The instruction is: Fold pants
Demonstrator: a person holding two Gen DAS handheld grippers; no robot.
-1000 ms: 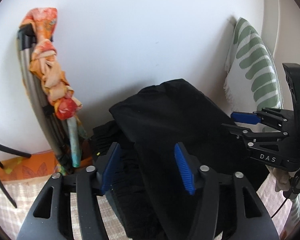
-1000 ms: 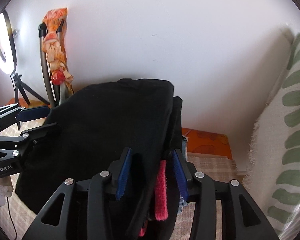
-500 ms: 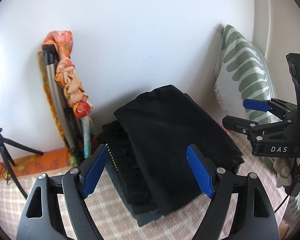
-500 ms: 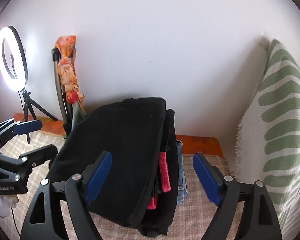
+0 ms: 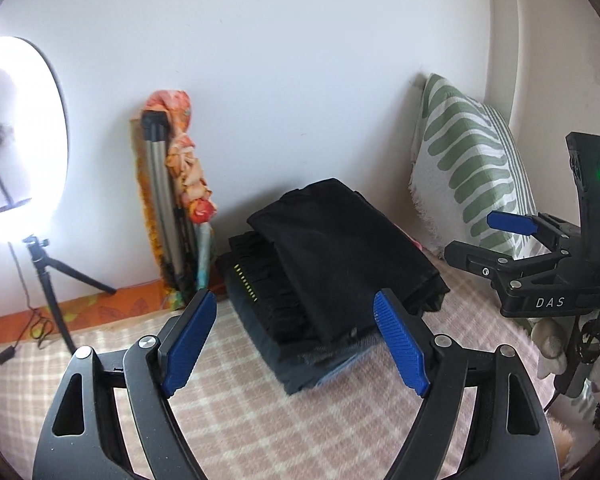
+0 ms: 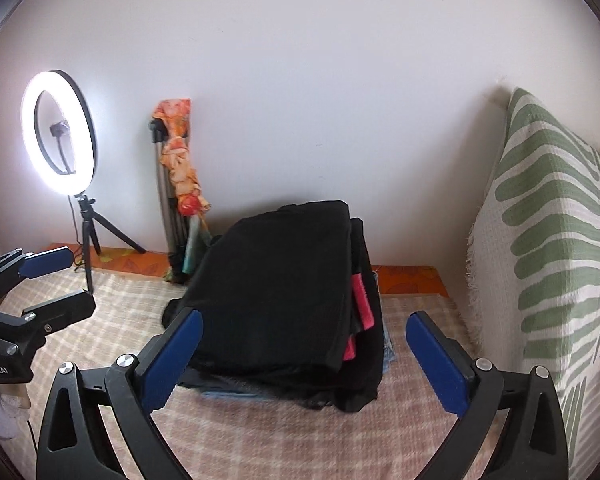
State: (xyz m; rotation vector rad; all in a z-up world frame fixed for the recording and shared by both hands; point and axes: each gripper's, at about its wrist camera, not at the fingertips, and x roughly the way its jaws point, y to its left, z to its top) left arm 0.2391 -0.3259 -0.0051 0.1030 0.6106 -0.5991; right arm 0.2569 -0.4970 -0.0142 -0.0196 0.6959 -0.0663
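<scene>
Checked pink-and-cream bedding (image 5: 260, 420) met a white wall, and above it both grippers hung free. Left gripper (image 5: 296, 344) had its 2 blue pads spread wide with nothing between them; right gripper (image 6: 304, 360) was likewise splayed and empty. Just beyond the fingertips, the folded black pants (image 6: 276, 288) lay on top of a stack of folded clothes (image 5: 300, 352). Farther out stood a green-patterned cushion (image 6: 560, 280) on the right, and a lit ring light (image 6: 58, 128) on its tripod at left.
</scene>
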